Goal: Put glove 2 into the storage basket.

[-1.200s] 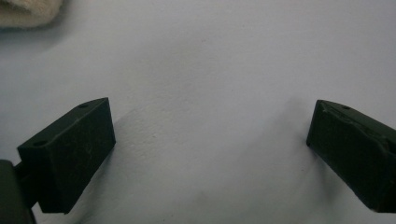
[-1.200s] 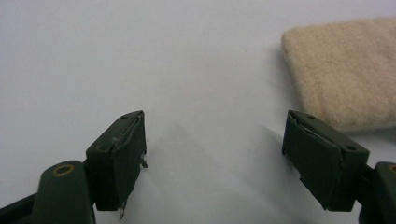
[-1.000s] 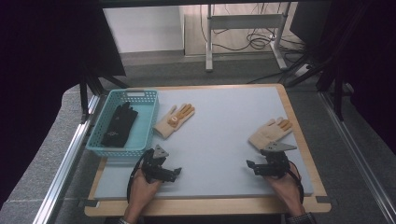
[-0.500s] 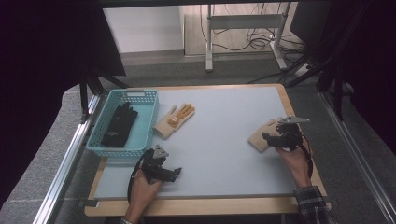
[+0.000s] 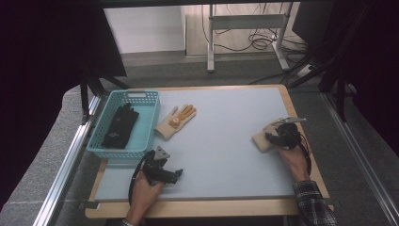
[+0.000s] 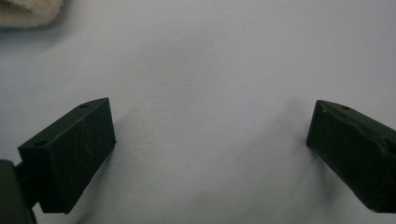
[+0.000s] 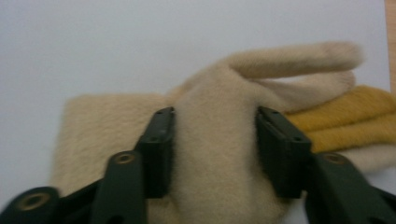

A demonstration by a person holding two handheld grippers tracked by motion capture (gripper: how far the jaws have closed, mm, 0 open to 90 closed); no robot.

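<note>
A cream glove with orange fingers [image 5: 261,141] lies flat at the table's right side. My right gripper [image 5: 276,137] is down on it. In the right gripper view my right gripper [image 7: 212,126] has just been closing, and its pads [image 7: 159,140] now pinch a raised fold of the glove's [image 7: 107,126] palm. A matching cream glove [image 5: 176,121] lies beside the teal basket [image 5: 141,148], which holds a black glove [image 5: 120,125]. My left gripper [image 5: 175,174] rests open on the mat near the front edge, with nothing between its fingers [image 6: 70,154].
A grey mat [image 5: 226,141] covers the wooden table. The cuff of the left cream glove [image 6: 28,11] shows just ahead of the left gripper. A metal rail [image 5: 70,160] runs along the table's left side. Table legs and cables [image 5: 244,42] stand beyond the far edge.
My right gripper moved away from the front edge onto the right cream glove and its jaws narrowed onto the fabric. The left gripper stayed where it was.
</note>
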